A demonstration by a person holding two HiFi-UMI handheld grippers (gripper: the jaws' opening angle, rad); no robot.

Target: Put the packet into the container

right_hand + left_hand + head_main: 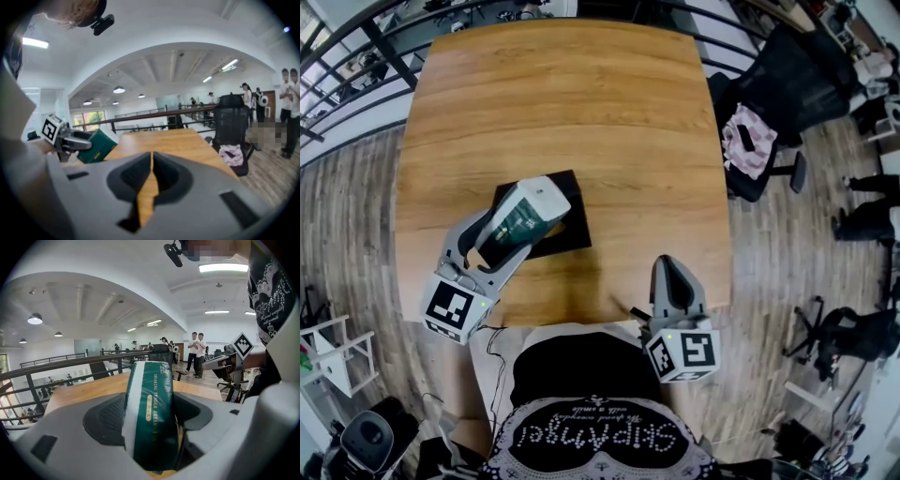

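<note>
A dark green packet with a white stripe and gold print stands between the jaws of my left gripper, which is shut on it. In the head view the left gripper holds the packet tilted above a black container lying on the wooden table; most of the container is hidden beneath them. From the right gripper view the packet shows at the left. My right gripper hovers at the table's near edge, its jaws shut with nothing between them.
A black office chair with a pink cloth stands right of the table. A dark railing runs behind and to the left. White shelving sits at the lower left. People stand far off in the room.
</note>
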